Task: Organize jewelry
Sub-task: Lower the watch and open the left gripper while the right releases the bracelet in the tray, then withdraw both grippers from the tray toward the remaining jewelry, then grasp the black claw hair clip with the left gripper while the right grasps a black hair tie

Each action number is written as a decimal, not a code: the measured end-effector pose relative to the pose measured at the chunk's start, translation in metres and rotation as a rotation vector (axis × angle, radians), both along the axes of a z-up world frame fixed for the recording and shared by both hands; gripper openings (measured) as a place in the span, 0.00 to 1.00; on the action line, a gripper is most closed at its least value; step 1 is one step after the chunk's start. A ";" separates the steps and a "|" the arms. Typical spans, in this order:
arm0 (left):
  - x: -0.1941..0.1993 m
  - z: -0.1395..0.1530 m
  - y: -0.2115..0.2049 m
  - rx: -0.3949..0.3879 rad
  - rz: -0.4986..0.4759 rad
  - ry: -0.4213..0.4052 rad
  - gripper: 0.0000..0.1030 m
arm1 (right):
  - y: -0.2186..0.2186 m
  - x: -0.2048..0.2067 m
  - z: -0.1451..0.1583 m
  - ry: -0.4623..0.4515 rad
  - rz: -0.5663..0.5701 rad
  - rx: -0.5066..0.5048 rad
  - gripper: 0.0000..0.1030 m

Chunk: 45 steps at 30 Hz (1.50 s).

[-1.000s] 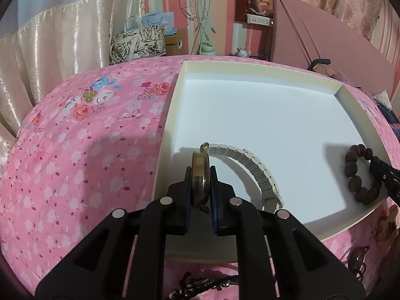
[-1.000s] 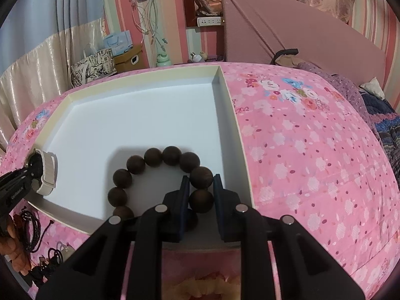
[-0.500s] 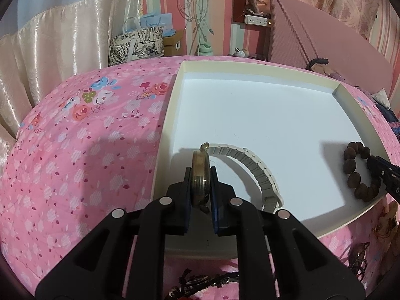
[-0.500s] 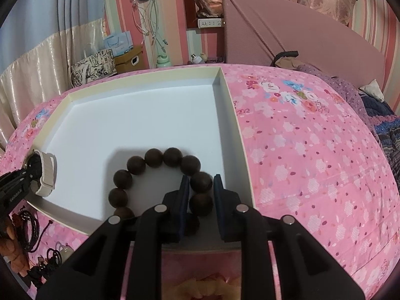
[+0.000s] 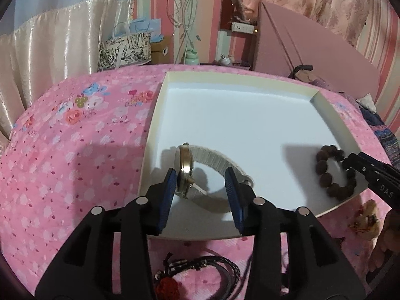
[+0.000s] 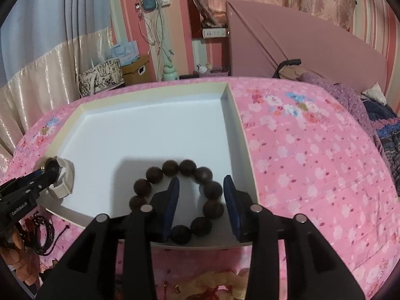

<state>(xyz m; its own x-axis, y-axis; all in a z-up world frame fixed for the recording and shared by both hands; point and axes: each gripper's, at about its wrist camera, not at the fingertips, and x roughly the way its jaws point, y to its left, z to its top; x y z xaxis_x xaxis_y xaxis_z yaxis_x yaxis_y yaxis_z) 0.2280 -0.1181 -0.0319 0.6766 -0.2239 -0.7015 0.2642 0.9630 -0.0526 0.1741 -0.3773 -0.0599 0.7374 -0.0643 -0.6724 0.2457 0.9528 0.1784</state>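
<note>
A white-walled tray (image 5: 153,135) lies on the pink floral bedspread. A gold-cased watch (image 5: 186,167) with a pale band stands on edge in its near left corner. My left gripper (image 5: 201,177) is around the watch with its jaws opening; the case leans at the left pad, and the right pad is clear of it. A dark bead bracelet (image 6: 212,190) lies flat in the tray's near right corner. My right gripper (image 6: 200,182) straddles one side of it, jaws opening, pads off the beads. Each view shows the other gripper at its edge.
Dark braided cords and a red piece (image 5: 200,267) lie on the bedspread (image 5: 75,162) just in front of the tray, with a small gold piece (image 5: 367,220) to the right. Bags and a box (image 6: 105,75) stand beyond the bed, and a pink headboard (image 6: 300,40) rises behind.
Both grippers' jaws have spread apart. The watch and the bead bracelet, gripped before, now rest in the tray between open pads. Neither hand has shifted much.
</note>
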 end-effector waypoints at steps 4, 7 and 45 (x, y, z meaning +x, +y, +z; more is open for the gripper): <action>-0.007 0.024 0.008 -0.030 0.007 -0.027 0.38 | -0.002 -0.009 0.020 -0.045 -0.029 -0.046 0.41; -0.016 0.053 0.020 -0.030 0.013 -0.078 0.39 | -0.008 -0.020 0.039 -0.087 -0.047 -0.048 0.43; -0.114 -0.021 0.089 0.003 0.000 0.016 0.47 | 0.111 -0.134 -0.002 -0.071 0.183 0.029 0.45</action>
